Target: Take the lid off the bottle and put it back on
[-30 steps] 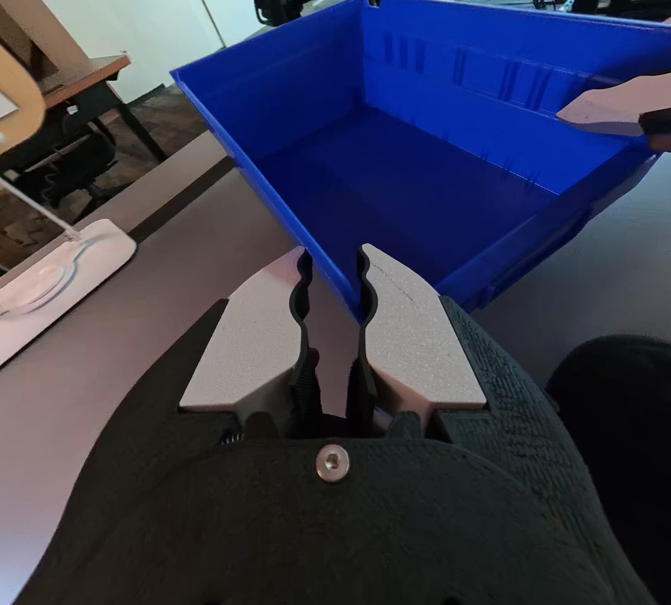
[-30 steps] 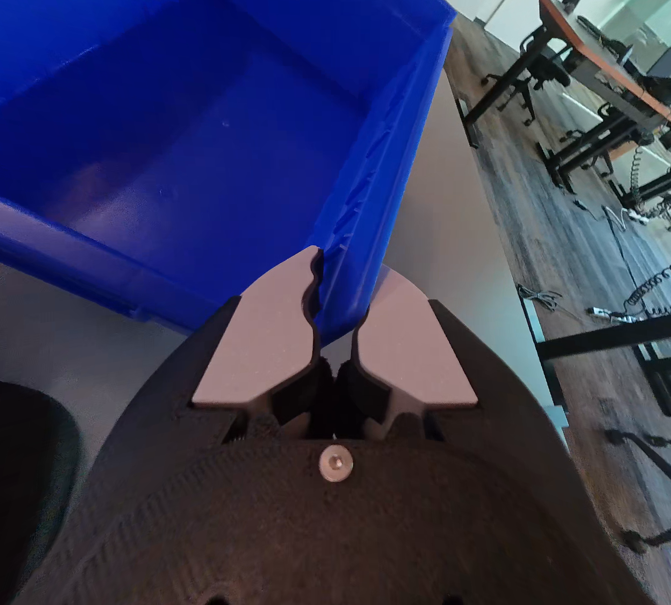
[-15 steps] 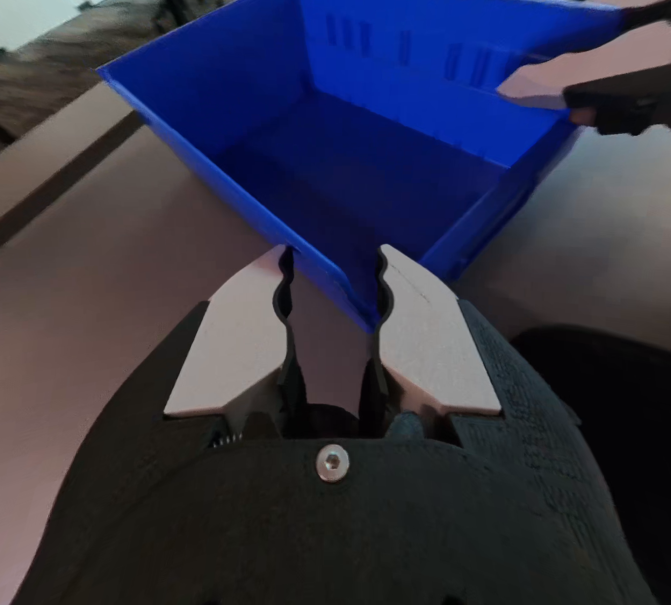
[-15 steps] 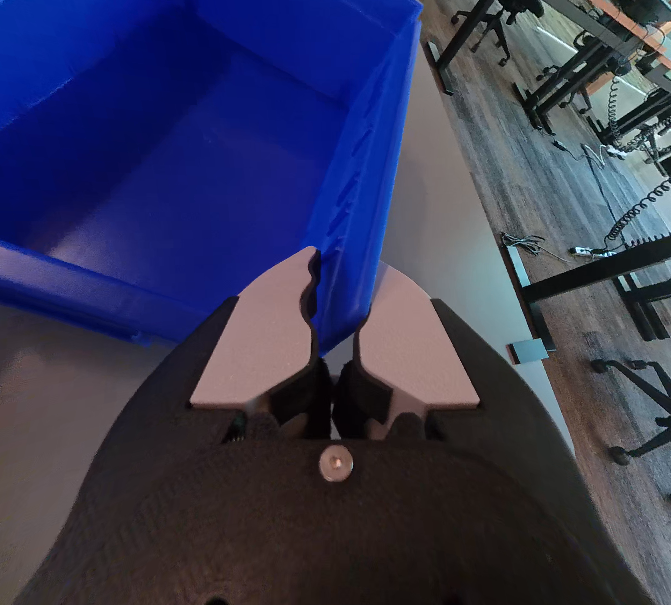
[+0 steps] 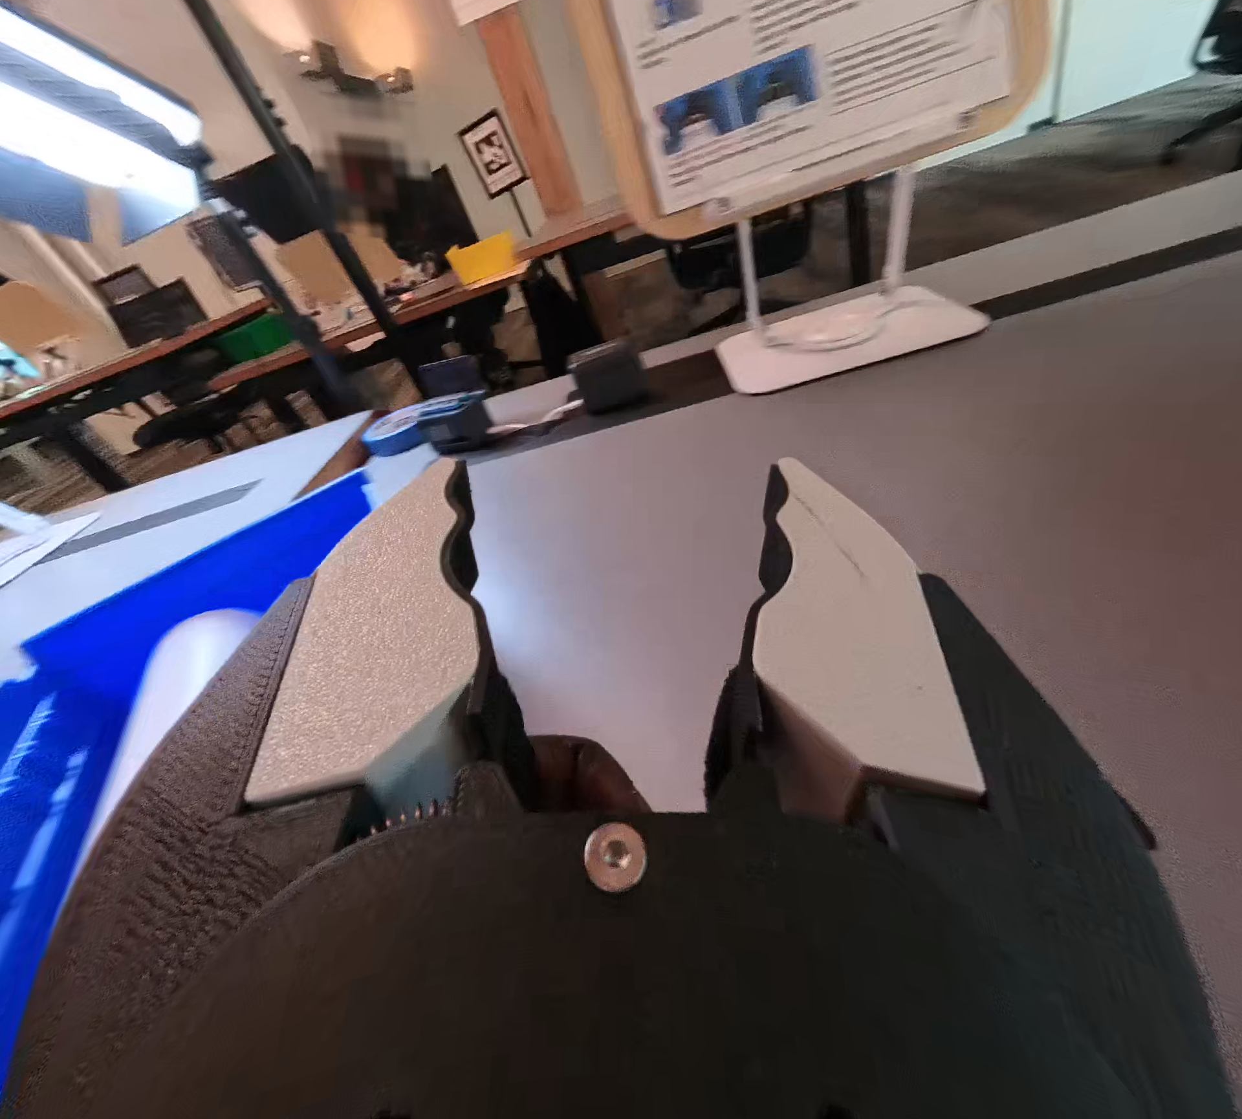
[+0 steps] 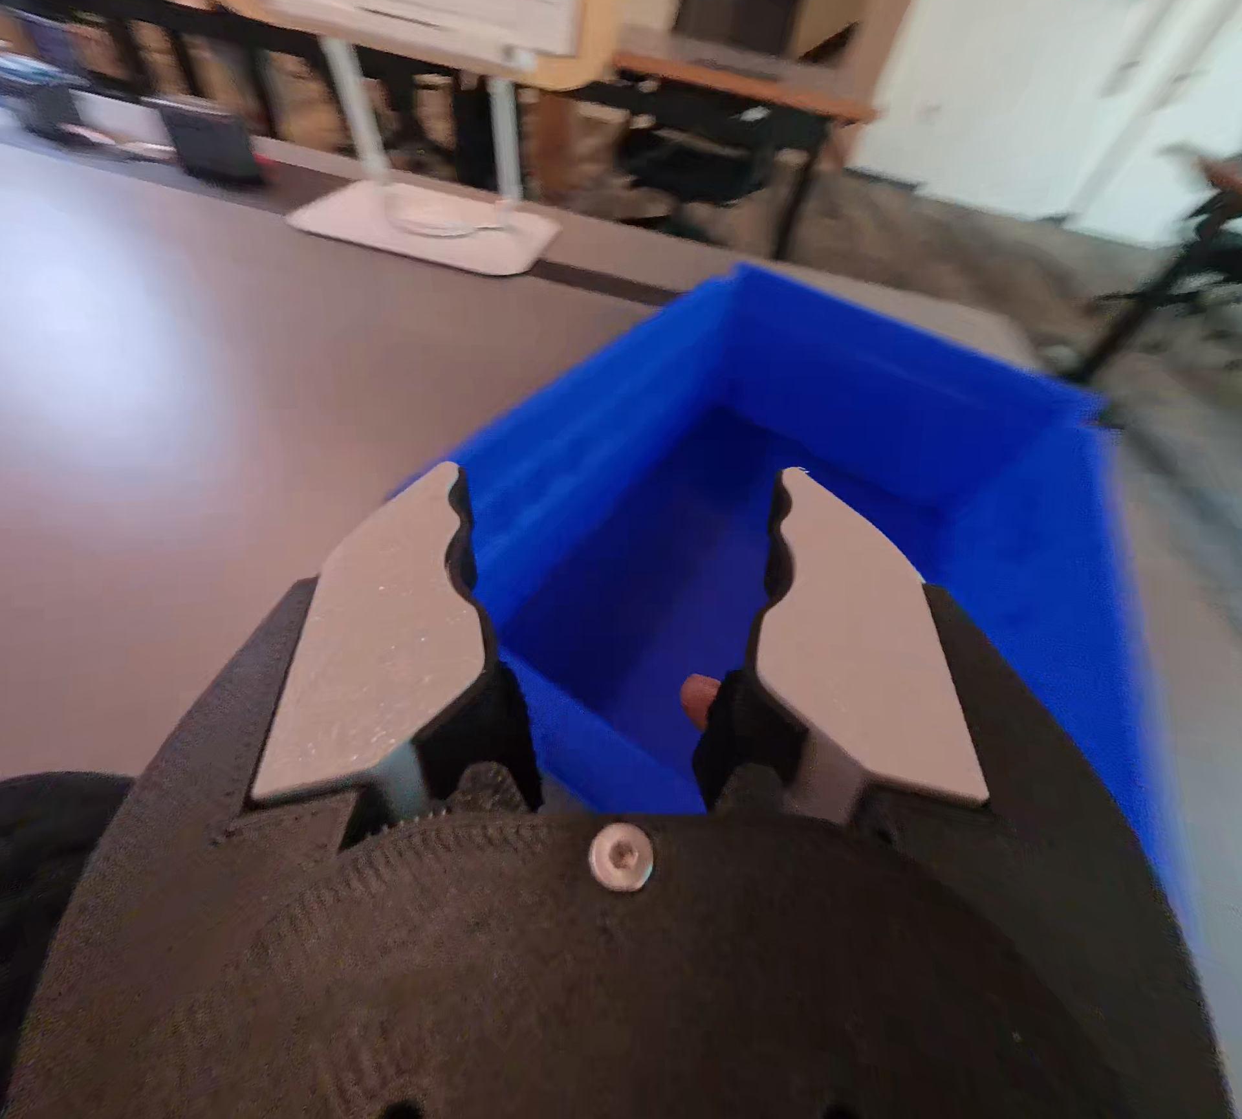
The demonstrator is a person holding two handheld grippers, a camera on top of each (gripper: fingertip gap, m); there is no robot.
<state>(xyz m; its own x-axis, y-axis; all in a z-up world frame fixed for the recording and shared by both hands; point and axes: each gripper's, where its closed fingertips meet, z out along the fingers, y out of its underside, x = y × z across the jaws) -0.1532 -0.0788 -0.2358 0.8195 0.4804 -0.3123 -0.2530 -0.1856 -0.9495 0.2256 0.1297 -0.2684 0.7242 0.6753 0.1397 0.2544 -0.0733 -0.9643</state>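
No bottle or lid shows clearly. In the left wrist view a blurred white rounded thing (image 5: 181,677) lies against a blue bin (image 5: 222,556) at the left edge; I cannot tell what it is. My left gripper (image 5: 615,475) is open and empty over the bare grey table (image 5: 1008,515). My right gripper (image 6: 622,482) is open and empty, just above the near end of a blue bin (image 6: 1048,549) whose inside shows nothing. A fingertip (image 6: 697,698) shows by the right finger's base.
A sign board on a white stand (image 5: 853,341) is at the table's far edge, also in the right wrist view (image 6: 430,233). A blue tape roll (image 5: 393,435) and small dark boxes (image 5: 608,378) sit at the back left. Desks and chairs stand beyond.
Both grippers were shut on corners of the blue bin; both have let go and opened wide. Both views have swung up and away, and the frames are motion-blurred.
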